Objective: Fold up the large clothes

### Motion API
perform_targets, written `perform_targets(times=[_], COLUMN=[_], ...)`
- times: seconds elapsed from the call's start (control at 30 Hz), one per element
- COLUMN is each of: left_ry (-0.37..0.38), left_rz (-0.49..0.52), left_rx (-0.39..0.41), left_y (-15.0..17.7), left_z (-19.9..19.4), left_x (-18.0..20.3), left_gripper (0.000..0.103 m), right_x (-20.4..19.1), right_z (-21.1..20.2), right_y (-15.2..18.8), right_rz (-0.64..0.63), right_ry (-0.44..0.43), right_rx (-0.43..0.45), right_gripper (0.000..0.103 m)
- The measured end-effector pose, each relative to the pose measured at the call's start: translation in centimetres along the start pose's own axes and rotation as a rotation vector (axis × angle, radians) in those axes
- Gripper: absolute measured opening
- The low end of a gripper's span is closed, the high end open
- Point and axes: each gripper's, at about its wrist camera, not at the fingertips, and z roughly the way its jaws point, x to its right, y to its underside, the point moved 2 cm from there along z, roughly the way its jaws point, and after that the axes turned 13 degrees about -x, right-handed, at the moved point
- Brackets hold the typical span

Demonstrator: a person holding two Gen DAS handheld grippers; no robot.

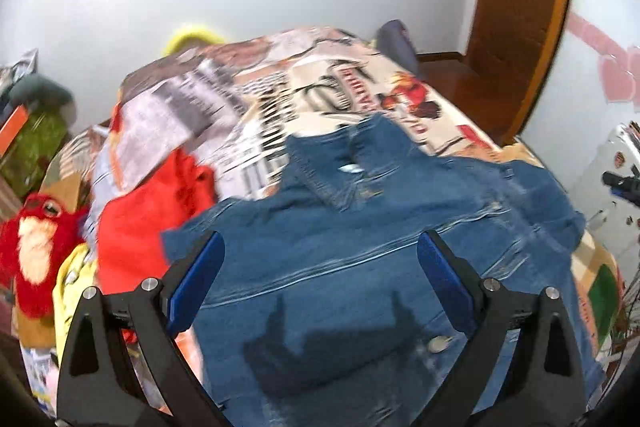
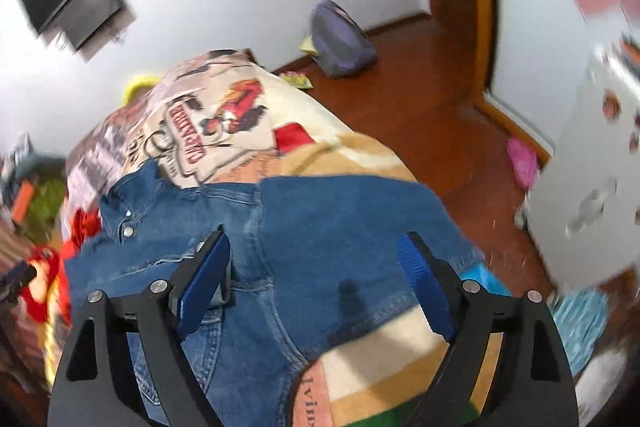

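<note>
A blue denim jacket point(image 1: 360, 239) lies spread flat on the bed, collar toward the far end. It also shows in the right wrist view point(image 2: 320, 227), with one sleeve reaching toward the bed's right edge. My left gripper point(image 1: 320, 247) is open and empty, hovering over the jacket's middle; its shadow falls on the denim. My right gripper point(image 2: 314, 251) is open and empty, above the jacket's right side near the sleeve seam.
The bed has a printed blanket point(image 1: 320, 83). A red garment point(image 1: 148, 203), a yellow one point(image 1: 68, 291) and a red plush toy point(image 1: 36, 247) lie at its left. A wooden door point(image 1: 520, 7), wood floor point(image 2: 420, 87), a purple bag point(image 2: 340, 39) and a white cabinet point(image 2: 592, 167) are to the right.
</note>
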Motion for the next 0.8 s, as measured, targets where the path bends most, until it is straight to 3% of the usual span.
perform_targets(times=[0.13,0.3,0.43,0.53,0.73,0.77,0.8], left_ry=[0.014,0.033,0.019,0.022,0.033,0.030,0.028], left_rz=[0.047,0.090,0.100,0.083,0.022,0.014,0.007], left_rx=[-0.015,-0.059,-0.095,-0.116,-0.141,-0.142,-0.142], left_y=[-0.4,0.5,1.0,1.3,1.7,1.9,2.0], left_z=[1.3,3.5,5.1,5.9,6.4,6.4,6.4], left_x=[2.5,5.1,5.5,5.1,3.2,2.9,2.6], left_gripper=[0.098,0.098,0.098,0.098,0.098,0.098,0.098], right_x=[4.0,9.9,12.0,12.2,12.4,12.4,12.5], right_z=[2.6,7.0,8.2,9.0,10.5,10.4,10.3], right_y=[0.9,2.2,2.0,1.3,-0.2,-0.4,-0.5], right_rz=[0.138,0.369,0.450,0.472,0.511,0.525,0.531], right_ry=[-0.033,-0.166,-0.240,-0.231,-0.088,-0.072,-0.055], right_rx=[-0.095,-0.249,-0.234,-0.209,-0.169,-0.156,-0.148], right_gripper=[0.084,0.084,0.085,0.083,0.054,0.042,0.036])
